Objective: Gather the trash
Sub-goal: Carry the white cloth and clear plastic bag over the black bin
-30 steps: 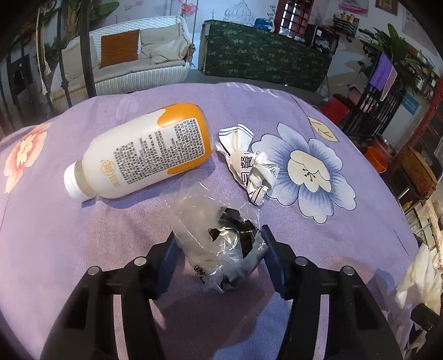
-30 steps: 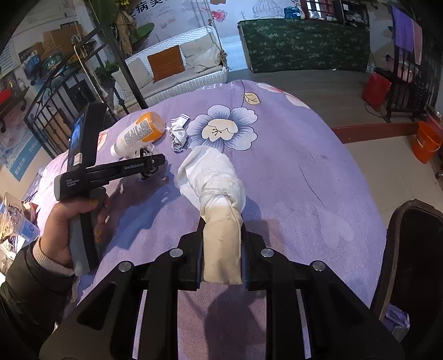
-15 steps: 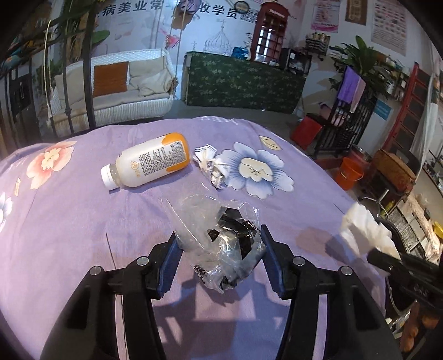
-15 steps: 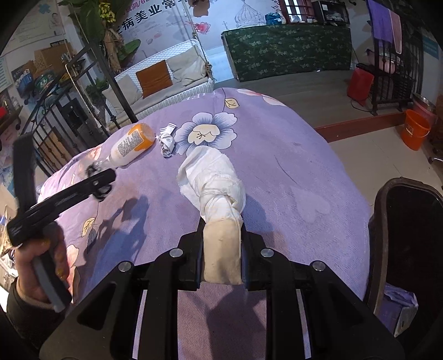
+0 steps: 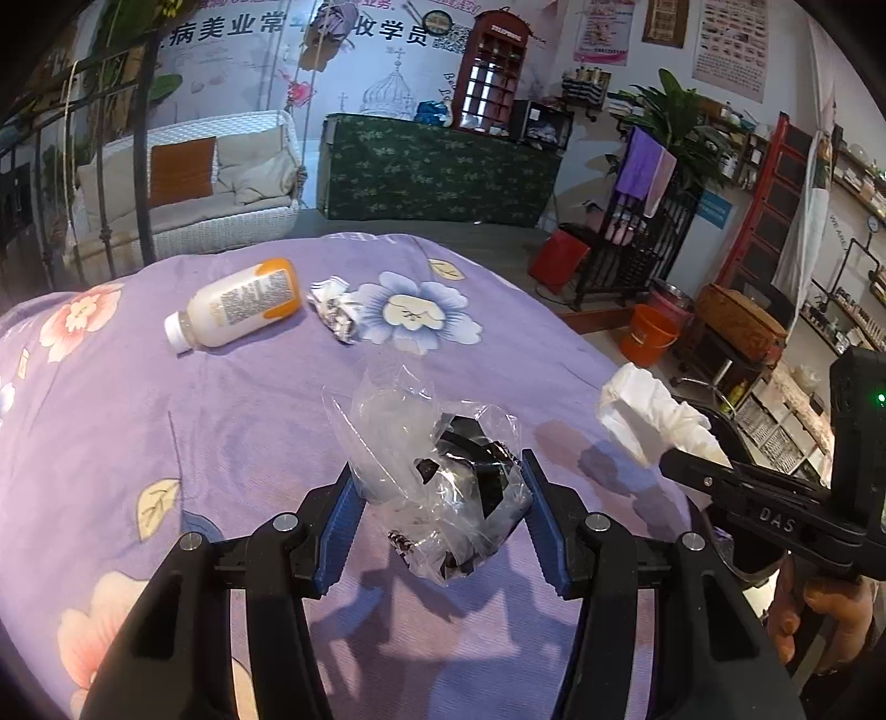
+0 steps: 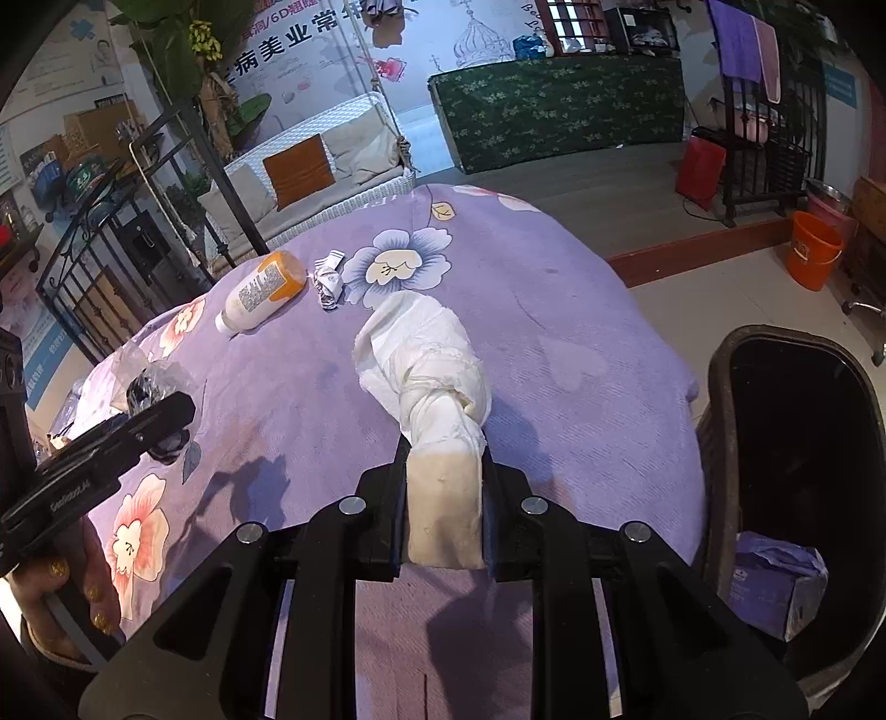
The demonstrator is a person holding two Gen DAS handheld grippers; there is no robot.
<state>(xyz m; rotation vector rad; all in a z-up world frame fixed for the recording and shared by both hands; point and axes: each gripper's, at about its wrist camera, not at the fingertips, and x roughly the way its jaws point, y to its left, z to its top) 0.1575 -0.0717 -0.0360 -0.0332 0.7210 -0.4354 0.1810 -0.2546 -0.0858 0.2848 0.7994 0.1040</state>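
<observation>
Place: we read this as a shop or café lounge, not a private home.
Wall at 12 o'clock: we see a painted mural point(image 5: 332, 66) with large Chinese lettering and a red phone-booth cabinet point(image 5: 490, 72).
Seating at 10 o'clock: a white wicker swing sofa point(image 5: 221, 188) hangs on ropes.
Counter at 12 o'clock: we note a green patterned cloth point(image 5: 437, 171) over it.
Right side, 2 to 3 o'clock: posters point(image 5: 731, 44), potted plant point(image 5: 675, 127) and stocked shelves point(image 5: 853, 183).

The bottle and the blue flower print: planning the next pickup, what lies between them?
A crumpled printed wrapper lies between the bottle and the flower print, seen in both wrist views.
</observation>
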